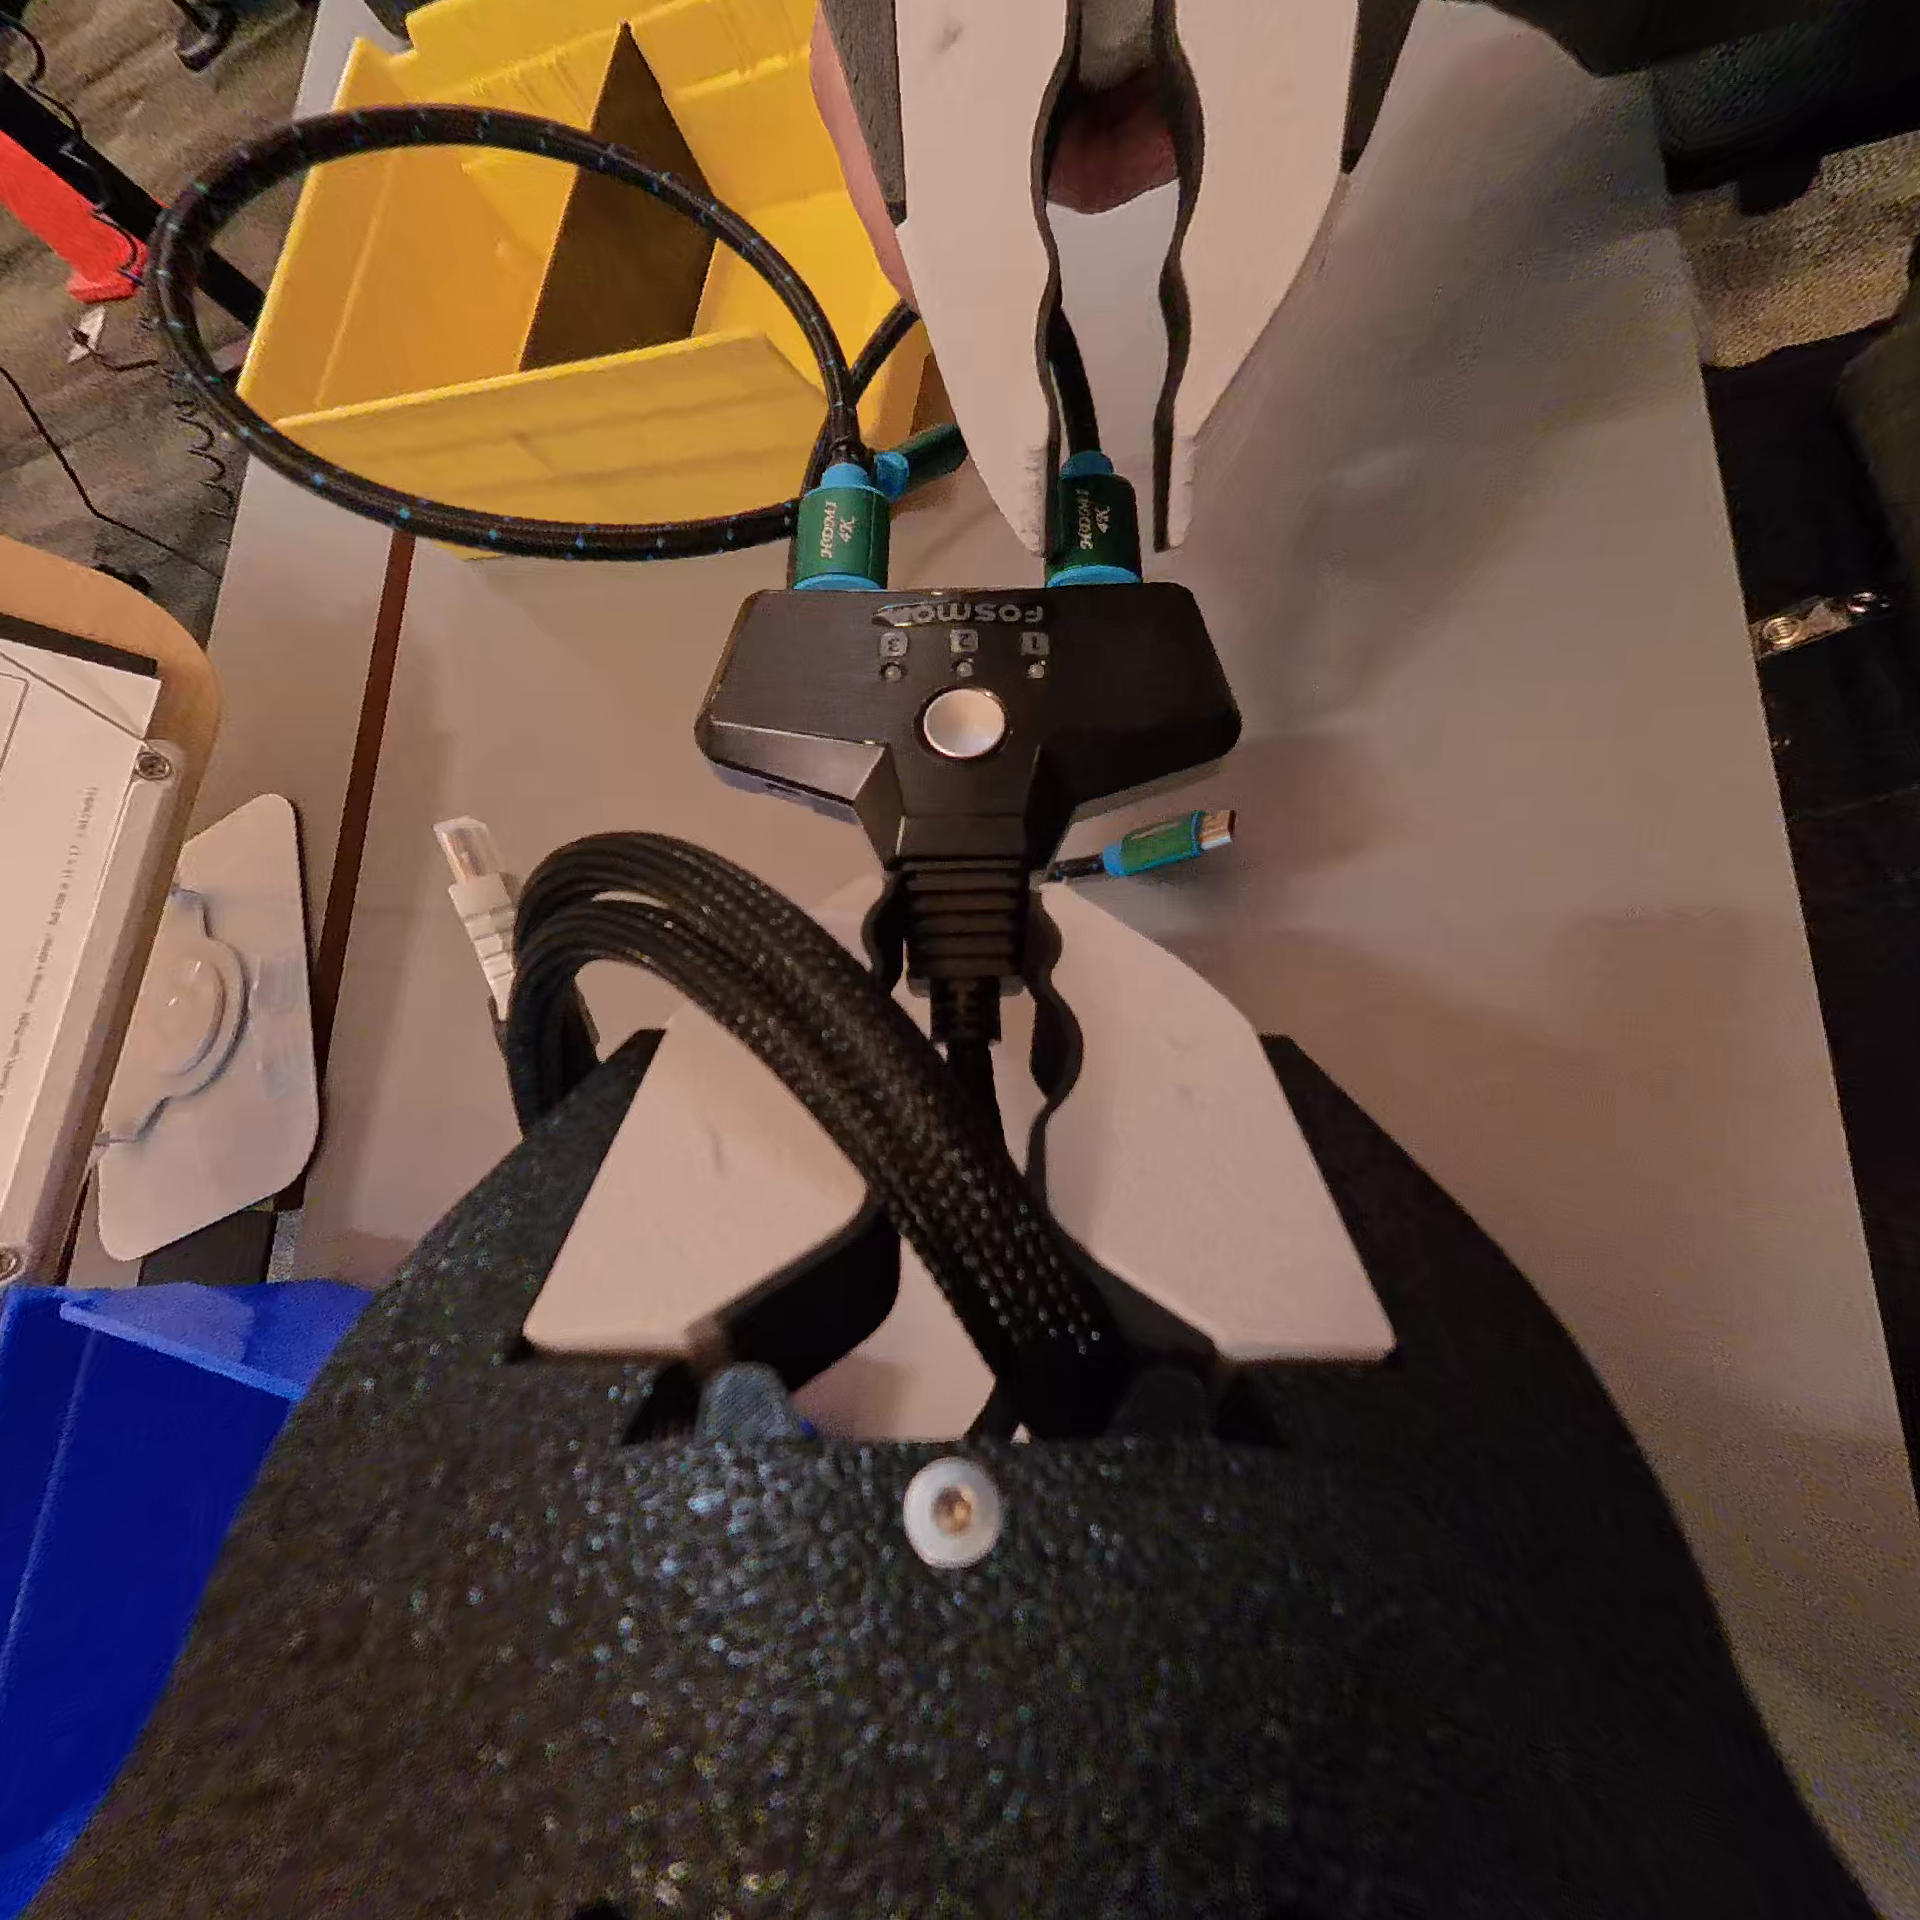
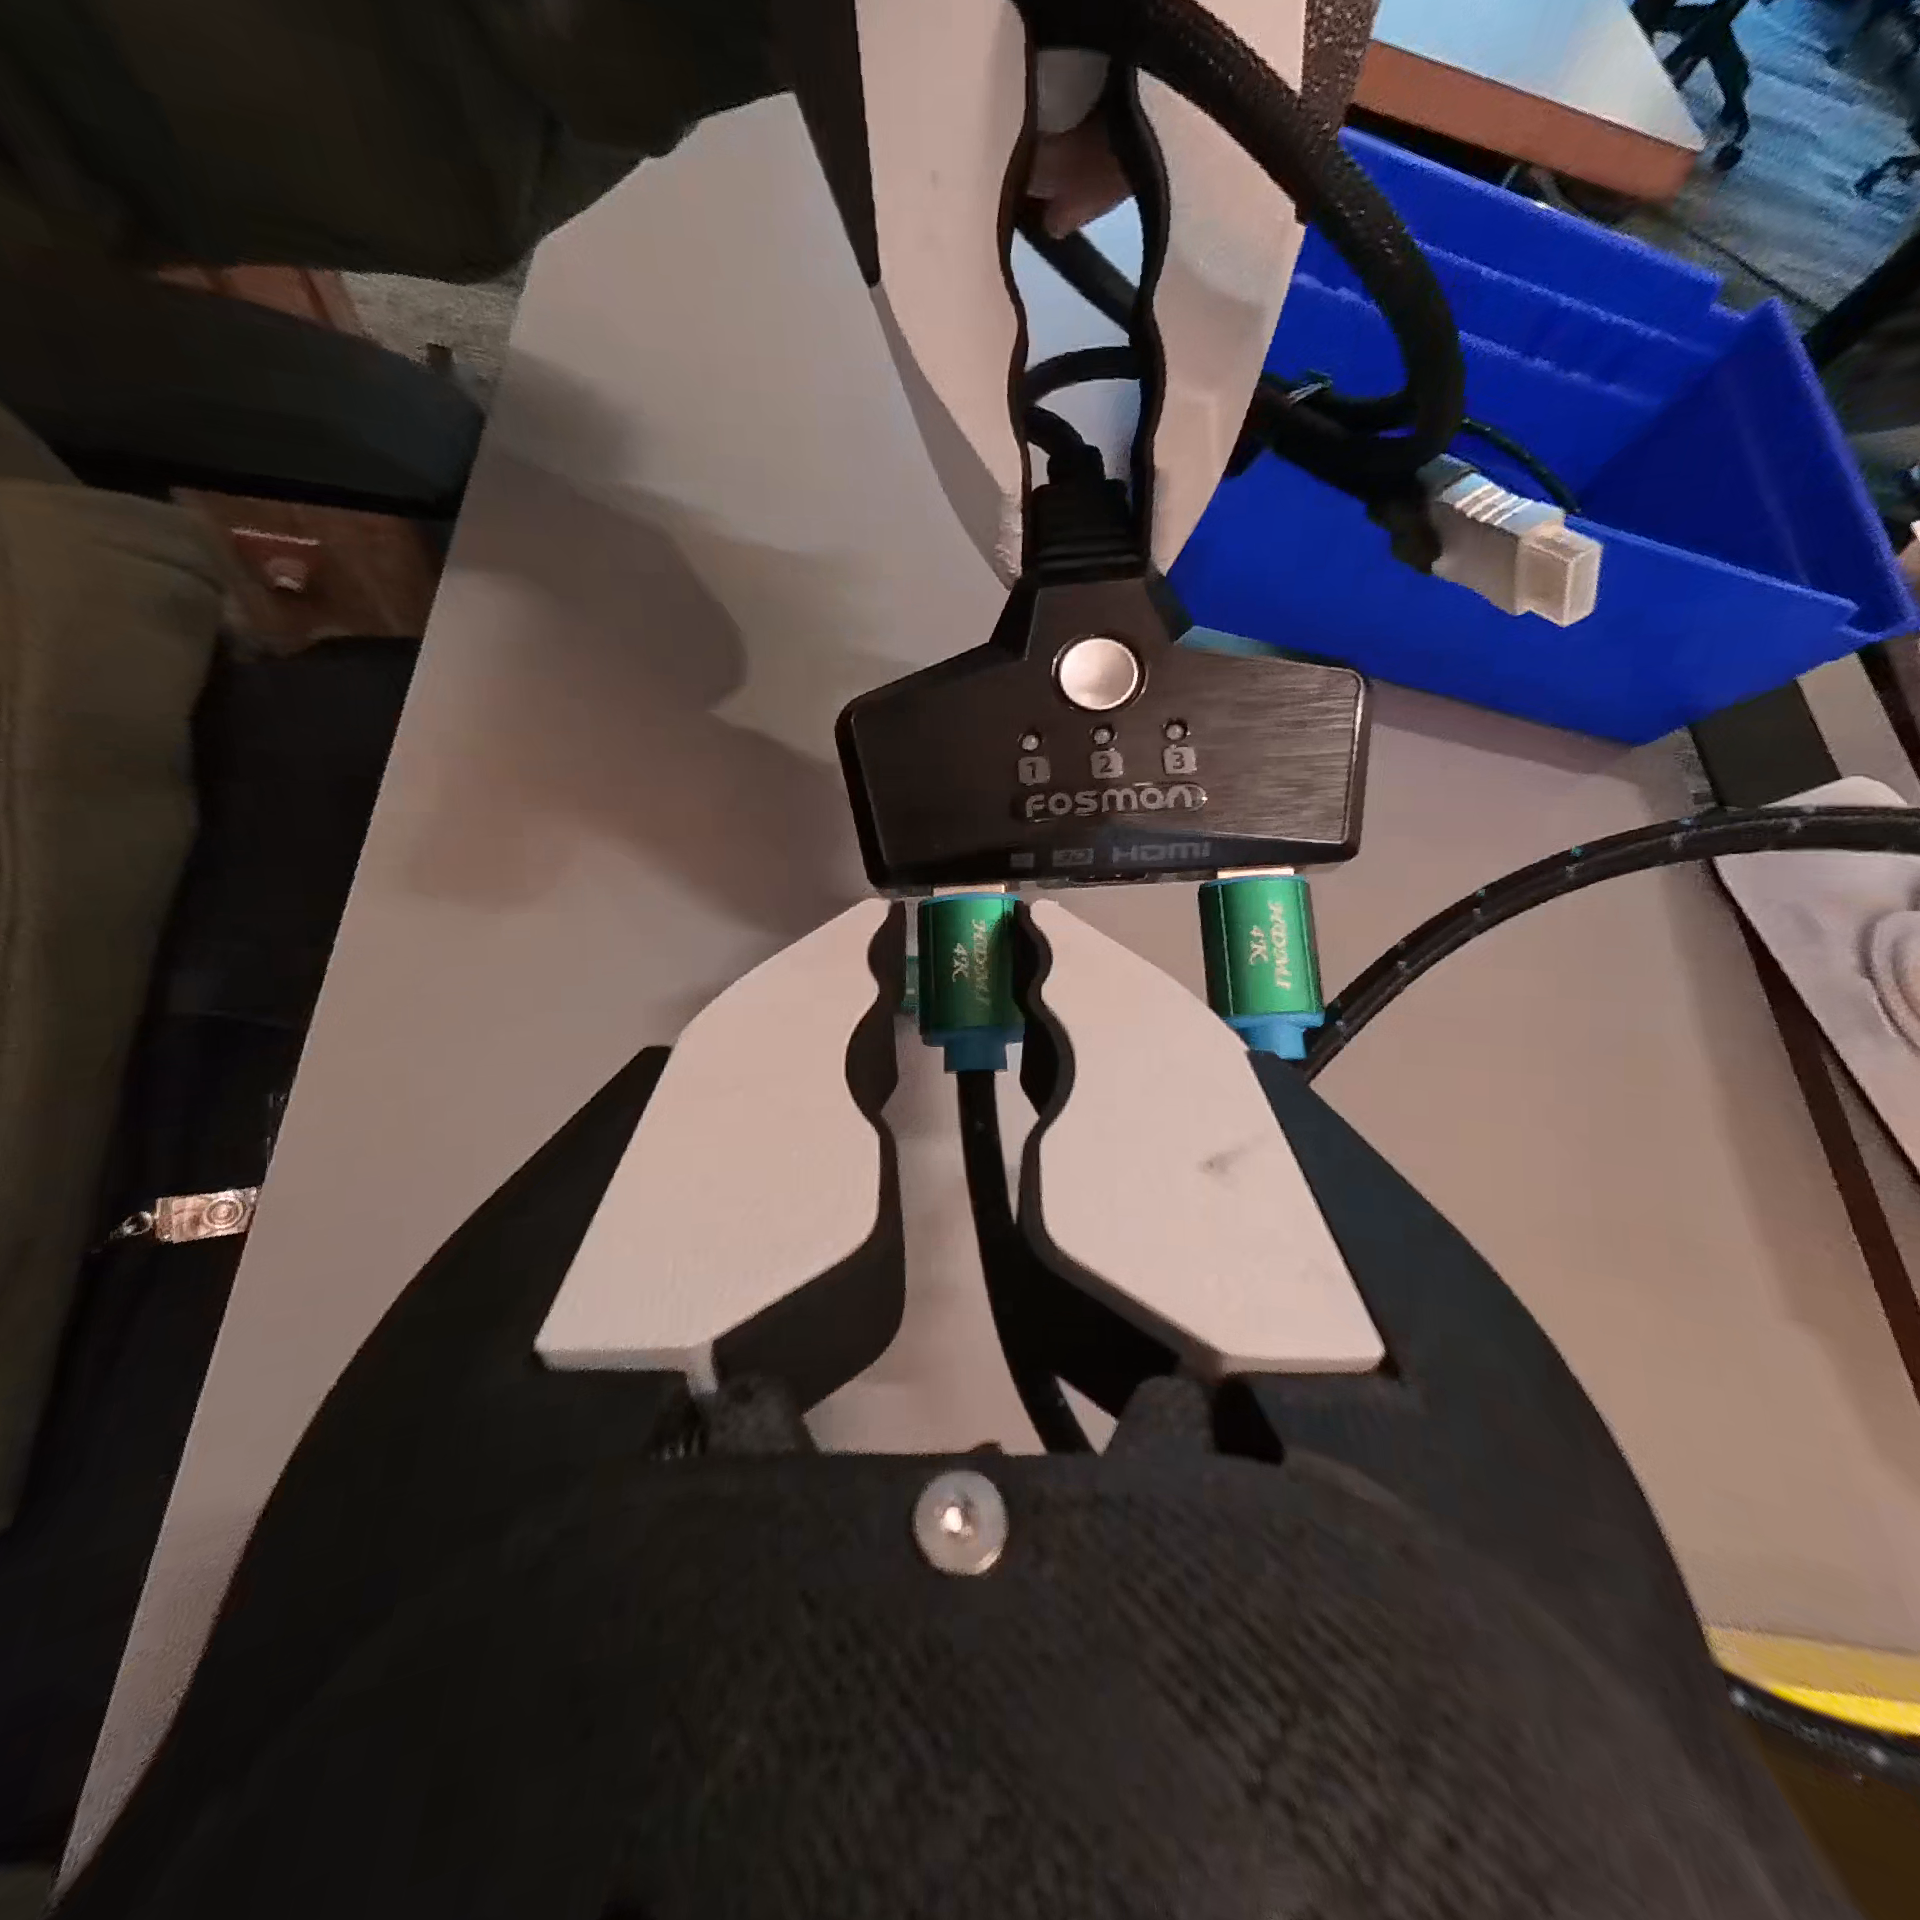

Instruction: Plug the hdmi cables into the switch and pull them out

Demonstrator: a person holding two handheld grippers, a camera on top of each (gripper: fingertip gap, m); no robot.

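Switch point(image 1: 966, 707), brushed black, ribbed neck clamped by left claw point(image 1: 961, 935), right claw point(image 2: 961, 935) pinching glossy green plug point(image 2: 961, 966)

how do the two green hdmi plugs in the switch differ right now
The green metal plug under port one sits between the right gripper fingers; the green metal plug under port three has nothing gripping it. The first one's black cable runs back between the fingers, while the second one's braided black cable with blue flecks sweeps off sideways. Both have blue collars and are seated in the black trapezoid switch.
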